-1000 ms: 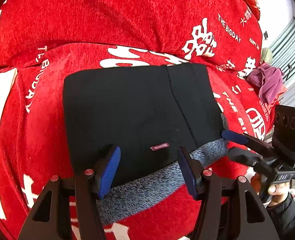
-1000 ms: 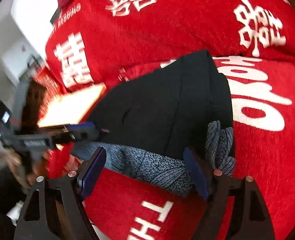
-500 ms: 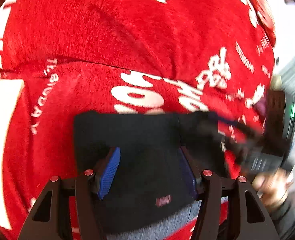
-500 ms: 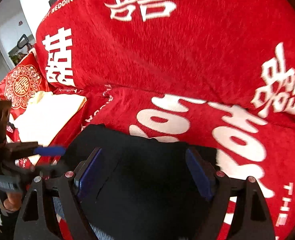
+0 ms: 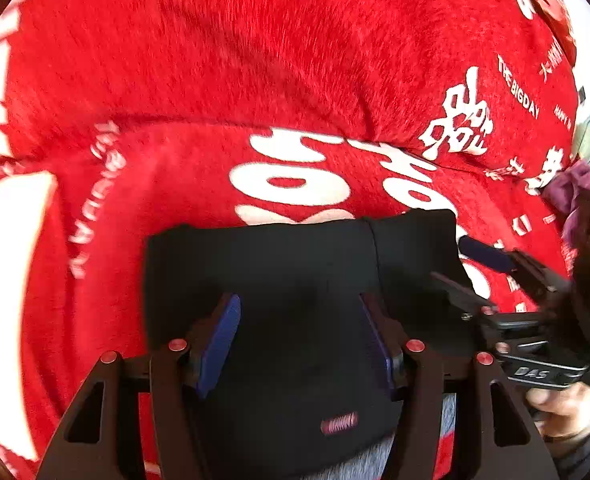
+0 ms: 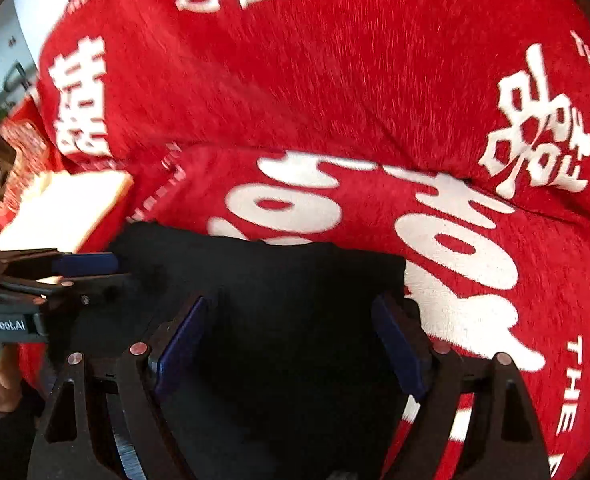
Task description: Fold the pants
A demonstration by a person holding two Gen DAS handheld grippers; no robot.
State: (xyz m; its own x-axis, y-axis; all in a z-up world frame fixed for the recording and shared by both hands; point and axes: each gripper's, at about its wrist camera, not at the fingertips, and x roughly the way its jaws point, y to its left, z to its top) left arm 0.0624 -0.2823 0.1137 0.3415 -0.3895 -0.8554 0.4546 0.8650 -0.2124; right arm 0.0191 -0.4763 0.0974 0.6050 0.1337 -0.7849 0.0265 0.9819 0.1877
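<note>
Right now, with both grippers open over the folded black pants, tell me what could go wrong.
1. The left gripper and right gripper are both open above the pants, so closing could pinch only the top layer and peel the fold apart.
2. The grey lining shows at the near edge; dragging may expose more of it.
3. The red blanket is soft and rumpled, so the fingers could catch it with the pants.

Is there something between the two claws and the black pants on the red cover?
Nothing visible. The left claw and the right claw are both open, directly over the folded pants, with only black cloth between their fingers. The red cover around the pants shows only white print.
</note>
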